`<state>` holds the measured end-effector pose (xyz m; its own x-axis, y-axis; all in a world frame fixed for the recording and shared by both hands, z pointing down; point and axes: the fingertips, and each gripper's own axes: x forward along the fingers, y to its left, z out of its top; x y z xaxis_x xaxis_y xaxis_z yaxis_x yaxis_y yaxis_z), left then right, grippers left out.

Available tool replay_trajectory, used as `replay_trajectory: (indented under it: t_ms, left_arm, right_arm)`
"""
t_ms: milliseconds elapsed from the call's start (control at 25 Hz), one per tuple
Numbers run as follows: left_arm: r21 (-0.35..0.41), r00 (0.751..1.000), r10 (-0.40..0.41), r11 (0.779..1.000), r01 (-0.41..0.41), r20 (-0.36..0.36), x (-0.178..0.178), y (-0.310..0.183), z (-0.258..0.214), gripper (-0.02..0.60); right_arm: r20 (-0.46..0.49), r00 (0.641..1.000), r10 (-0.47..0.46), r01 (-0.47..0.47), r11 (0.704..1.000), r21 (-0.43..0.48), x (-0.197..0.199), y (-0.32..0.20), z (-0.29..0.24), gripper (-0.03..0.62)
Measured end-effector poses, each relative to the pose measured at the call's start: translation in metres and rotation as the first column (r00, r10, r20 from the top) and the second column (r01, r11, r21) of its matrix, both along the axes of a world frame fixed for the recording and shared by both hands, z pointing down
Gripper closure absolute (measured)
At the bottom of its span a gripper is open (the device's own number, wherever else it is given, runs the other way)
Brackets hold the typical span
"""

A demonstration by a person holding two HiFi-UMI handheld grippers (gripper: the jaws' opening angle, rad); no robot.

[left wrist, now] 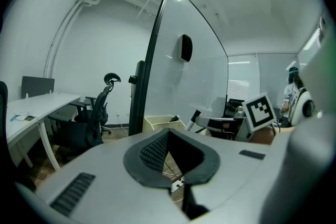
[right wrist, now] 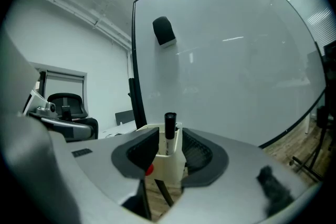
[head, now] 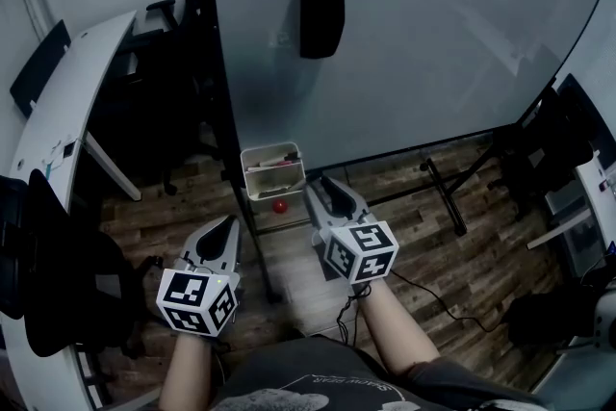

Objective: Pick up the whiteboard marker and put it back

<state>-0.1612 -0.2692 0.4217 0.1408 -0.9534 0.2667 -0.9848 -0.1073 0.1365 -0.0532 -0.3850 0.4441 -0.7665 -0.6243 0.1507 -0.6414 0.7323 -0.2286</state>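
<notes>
A whiteboard marker [right wrist: 169, 131] with a black cap stands upright in a cream holder box [right wrist: 169, 164] fixed at the whiteboard's lower edge. My right gripper [right wrist: 170, 148] is open, its two pads on either side of the marker and the box without pressing on them. In the head view the right gripper [head: 325, 189] reaches up to the holder box [head: 272, 174]. My left gripper [head: 224, 232] hangs lower and to the left, shut with nothing in it, its tips [left wrist: 168, 135] meeting in front of the box [left wrist: 157, 122].
The big whiteboard [head: 404, 43] carries a black eraser [head: 320, 18]. A red ball [head: 279, 205] sits under the box. A white desk [head: 67, 130] and office chairs [left wrist: 97, 113] stand to the left. The board's stand leg [head: 445, 195] and cables cross the wooden floor.
</notes>
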Motion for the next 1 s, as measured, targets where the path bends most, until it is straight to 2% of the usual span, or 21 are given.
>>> replay_trajectory:
  t_ms: [200,480,720,1000]
  left_arm:
    - [0.015,1.000,0.013,1.000,-0.013,-0.009,-0.006,0.026,-0.004,0.569]
    - [0.044,0.998,0.064,0.997,-0.063,-0.020,-0.008,0.073,-0.018,0.569]
    - [0.055,0.995,0.099,0.994,-0.098,-0.021,-0.009,0.123,-0.022,0.569]
    - [0.048,0.991,0.128,0.991,-0.126,-0.027,-0.013,0.183,-0.018,0.569]
  right_arm:
    - [0.001,0.998,0.066,-0.066,0.998,-0.014,0.009,0.020,-0.001,0.468]
    - [0.015,0.991,0.129,-0.129,0.992,0.005,0.021,0.076,-0.021,0.471]
    - [0.026,0.982,0.186,-0.187,0.982,0.015,0.021,0.129,-0.030,0.547]
    - [0.007,0.978,0.209,-0.209,0.978,-0.002,0.019,0.195,-0.022,0.564]
